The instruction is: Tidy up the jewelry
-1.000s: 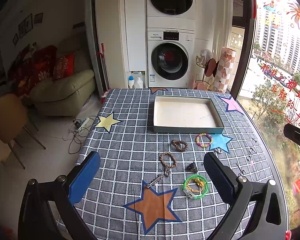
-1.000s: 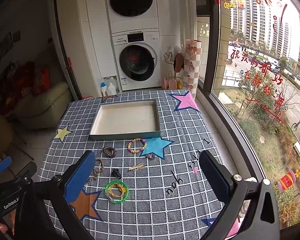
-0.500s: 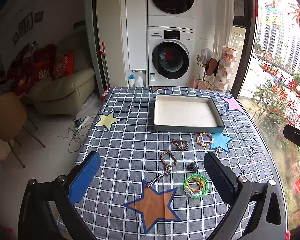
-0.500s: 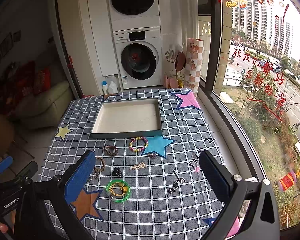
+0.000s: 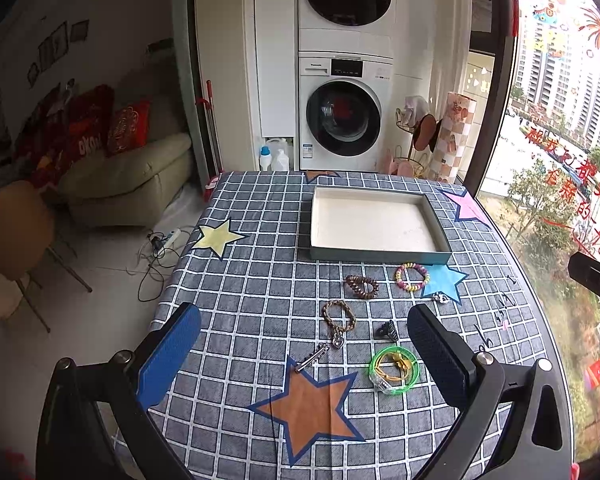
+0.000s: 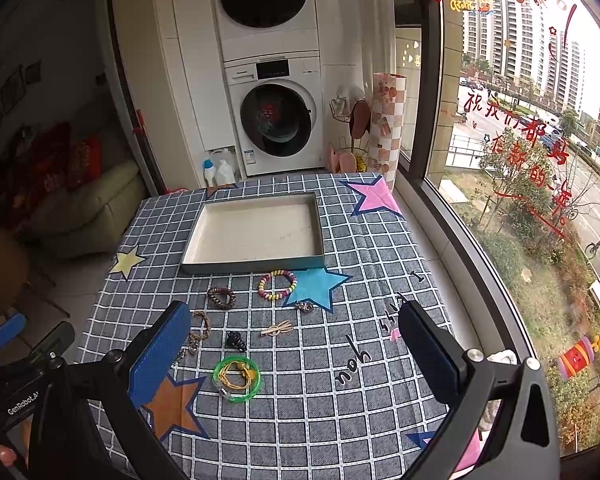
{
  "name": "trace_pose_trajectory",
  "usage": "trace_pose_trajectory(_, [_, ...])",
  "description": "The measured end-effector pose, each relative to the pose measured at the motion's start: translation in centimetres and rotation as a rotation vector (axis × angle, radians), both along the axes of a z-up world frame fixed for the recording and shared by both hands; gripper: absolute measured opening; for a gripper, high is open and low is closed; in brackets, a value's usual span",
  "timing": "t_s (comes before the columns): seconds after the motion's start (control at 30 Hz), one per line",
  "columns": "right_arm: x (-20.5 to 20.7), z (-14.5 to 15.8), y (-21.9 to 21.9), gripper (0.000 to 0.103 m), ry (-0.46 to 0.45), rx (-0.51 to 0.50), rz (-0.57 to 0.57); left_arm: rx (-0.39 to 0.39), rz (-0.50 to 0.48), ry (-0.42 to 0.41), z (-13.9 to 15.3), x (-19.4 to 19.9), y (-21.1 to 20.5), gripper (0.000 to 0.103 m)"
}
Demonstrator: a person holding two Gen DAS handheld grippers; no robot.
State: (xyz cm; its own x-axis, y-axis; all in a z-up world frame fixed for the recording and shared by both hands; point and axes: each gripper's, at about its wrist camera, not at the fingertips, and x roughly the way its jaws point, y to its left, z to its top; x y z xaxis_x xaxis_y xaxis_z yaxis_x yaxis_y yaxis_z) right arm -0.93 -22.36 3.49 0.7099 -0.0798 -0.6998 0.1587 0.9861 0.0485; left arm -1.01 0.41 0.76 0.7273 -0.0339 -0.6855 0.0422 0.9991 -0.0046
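Overhead, both tongs hang above the bench (image 5: 236, 280), which wears a grey-blue checked cloth printed with coloured stars. The left tongs (image 5: 304, 350) are released, their blue pads spread wide with nothing between them; the right tongs (image 6: 294, 346) are likewise spread and empty.

The jewelry lies loose on the cloth in front of a shallow grey tray (image 5: 380, 255) with a bare white floor. Nearest the tray sit a pastel bead bracelet (image 5: 411, 277) and a dark brown bead bracelet (image 5: 361, 286), a little apart from each other. A small silver charm (image 5: 441, 298) rests at the edge of the blue star. Closer in, a braided bracelet (image 5: 339, 316) ends in a heart charm, with a silver key-shaped piece (image 5: 312, 358) just beside it. A small black clip (image 5: 387, 330) lies between these and a green bangle (image 5: 394, 368) that encircles a yellow cord. From the right wrist view a pale gold hair clip (image 6: 277, 329) shows between the charm and the black clip.

Writing: the word "you" is printed in black script on the cloth (image 6: 350, 368), and "GenRobot.AI" can be read on the left device body (image 6: 22, 402). The brand mark on the washing machine (image 5: 342, 120) is too small to read. Red Chinese characters decorate the window (image 6: 516, 128).
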Motion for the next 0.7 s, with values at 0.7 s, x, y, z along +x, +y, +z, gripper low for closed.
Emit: trace_pose_trajectory(0.7, [-0.13, -0.11, 0.11, 0.103, 0.005, 0.002, 0.002, 0.000, -0.001, 0.004, 0.01, -0.07, 0.12, 0.103])
